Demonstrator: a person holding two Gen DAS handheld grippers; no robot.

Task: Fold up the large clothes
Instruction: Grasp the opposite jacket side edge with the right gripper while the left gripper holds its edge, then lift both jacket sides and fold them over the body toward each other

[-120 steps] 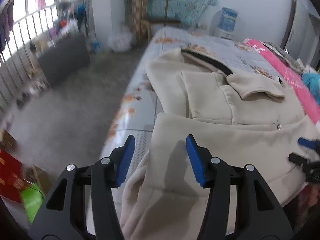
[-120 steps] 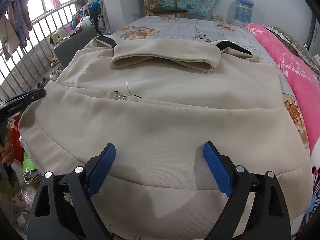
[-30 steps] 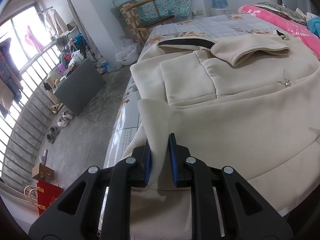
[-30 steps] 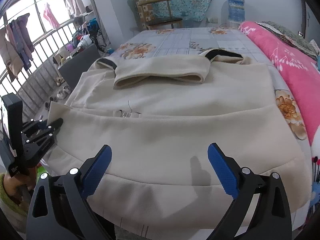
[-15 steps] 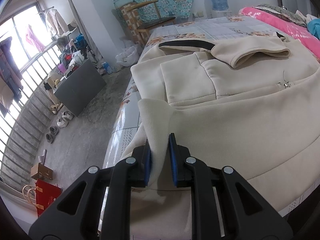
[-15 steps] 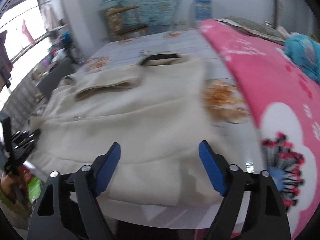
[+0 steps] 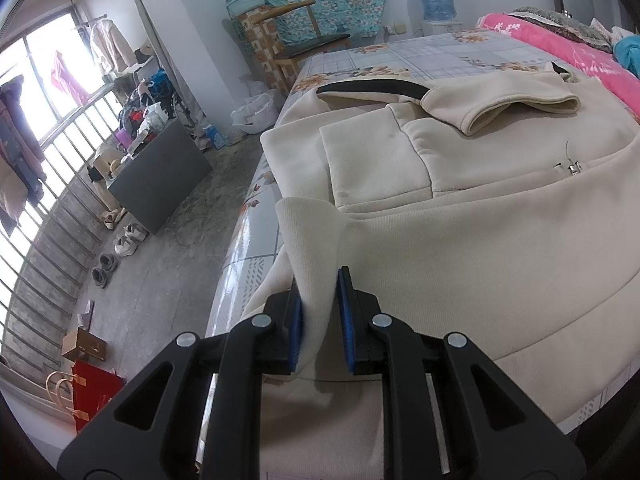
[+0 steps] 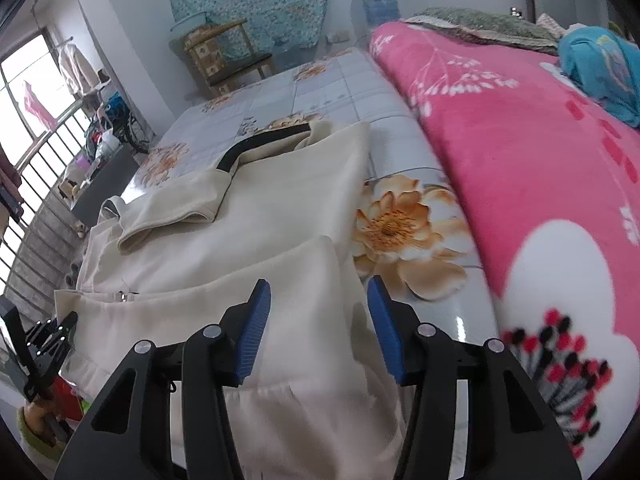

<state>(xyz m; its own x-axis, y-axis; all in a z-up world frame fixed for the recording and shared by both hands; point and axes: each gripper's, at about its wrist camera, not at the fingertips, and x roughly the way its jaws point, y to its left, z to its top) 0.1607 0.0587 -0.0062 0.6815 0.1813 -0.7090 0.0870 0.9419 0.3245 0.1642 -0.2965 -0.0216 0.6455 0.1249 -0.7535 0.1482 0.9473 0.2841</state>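
Observation:
A large cream jacket (image 7: 460, 216) with a black collar strip lies spread on the bed, its near part folded up over the body. My left gripper (image 7: 319, 312) is shut on the folded flap's left corner at the bed's near-left edge. In the right wrist view the jacket (image 8: 256, 216) fills the left half. My right gripper (image 8: 318, 320) is open, its blue pads either side of the flap's right corner, not pinching it. The left gripper (image 8: 48, 344) shows at the far left of that view.
The bed has a glossy floral sheet (image 8: 404, 224) and a pink blanket (image 8: 540, 184) along the right. Left of the bed is bare floor (image 7: 160, 264) with shoes, a grey cabinet (image 7: 156, 184), a red bag and window bars. A wooden chair (image 7: 296, 40) stands beyond the bed.
My left gripper closed on the flap's left corner and has held still since. My right gripper swung right to the flap's right corner and narrowed its opening.

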